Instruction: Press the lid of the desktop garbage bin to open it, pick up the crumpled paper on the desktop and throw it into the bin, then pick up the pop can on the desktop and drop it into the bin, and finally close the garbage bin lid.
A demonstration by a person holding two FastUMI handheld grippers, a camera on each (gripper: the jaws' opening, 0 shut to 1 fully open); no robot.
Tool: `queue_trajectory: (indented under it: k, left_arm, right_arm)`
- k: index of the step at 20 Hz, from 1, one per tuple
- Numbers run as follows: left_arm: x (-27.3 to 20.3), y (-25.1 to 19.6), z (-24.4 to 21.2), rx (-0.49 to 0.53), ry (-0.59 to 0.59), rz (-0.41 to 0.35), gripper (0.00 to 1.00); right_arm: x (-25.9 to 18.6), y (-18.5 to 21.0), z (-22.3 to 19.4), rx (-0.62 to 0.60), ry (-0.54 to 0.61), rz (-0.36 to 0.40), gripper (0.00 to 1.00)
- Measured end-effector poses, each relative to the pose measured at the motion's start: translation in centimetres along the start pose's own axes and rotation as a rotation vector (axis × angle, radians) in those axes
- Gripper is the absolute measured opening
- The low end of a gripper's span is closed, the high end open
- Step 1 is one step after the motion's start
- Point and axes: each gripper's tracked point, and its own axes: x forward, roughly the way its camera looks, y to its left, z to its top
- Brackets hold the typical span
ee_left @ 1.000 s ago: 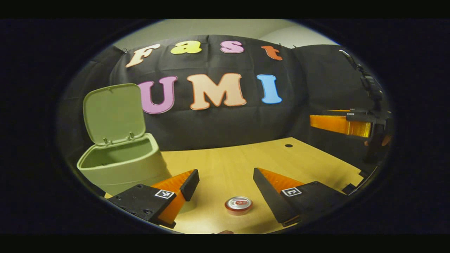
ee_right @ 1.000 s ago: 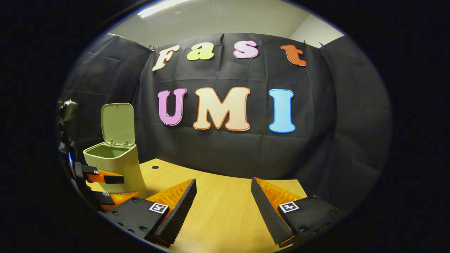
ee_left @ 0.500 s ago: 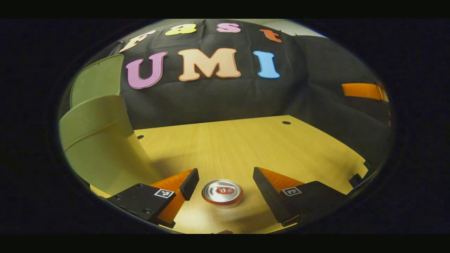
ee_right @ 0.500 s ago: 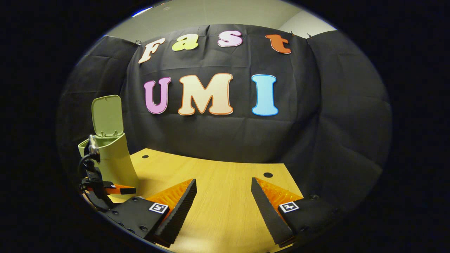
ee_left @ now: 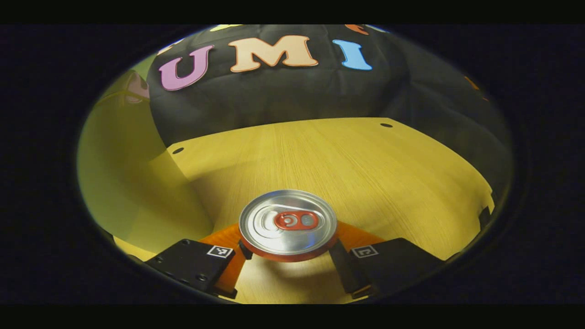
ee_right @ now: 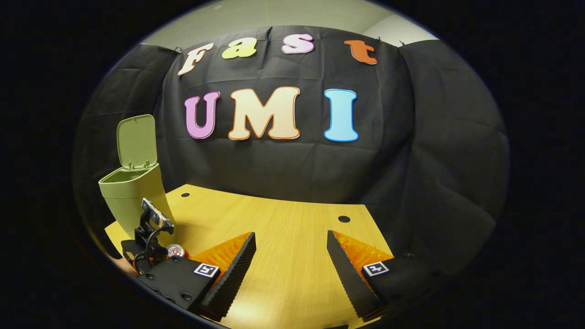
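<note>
Low centre of the left gripper view, my left gripper straddles the upright pop can on the desktop; fingers sit close at either side, but I cannot tell whether they press it. Bin fills the left edge. Bottom of the right gripper view, my right gripper is spread wide over bare wood; bin lid stands up at left, can at lower left.
</note>
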Motion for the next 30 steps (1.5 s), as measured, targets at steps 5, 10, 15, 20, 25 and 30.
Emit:
queue_trajectory:
  k: [5,10,15,20,25,30]
  left_arm:
    - [-1.9,1.3,7.0,-0.005,-0.158,0.033,0.78]
    - [-5.9,2.0,15.3,0.034,-0.341,0.041,0.77]
    - [-10.4,2.2,22.3,0.018,-0.509,0.042,0.77]
    - [-13.6,4.7,25.8,-0.017,-0.596,0.097,0.77]
    - [-16.1,8.9,26.7,-0.047,-0.651,0.181,0.77]
    - [-17.2,13.8,24.9,-0.075,-0.636,0.294,0.77]
  right_arm:
    - [0.5,1.1,0.0,-0.004,-0.009,0.031,0.99]
    - [1.4,2.5,0.2,0.004,-0.023,0.072,0.98]
    - [2.0,3.7,-0.2,0.013,-0.023,0.118,0.98]
    - [2.7,4.3,-0.2,0.013,-0.018,0.140,0.99]
    - [3.7,5.6,-0.3,0.017,-0.007,0.177,0.98]
    - [4.6,8.6,0.2,-0.001,-0.004,0.235,0.98]
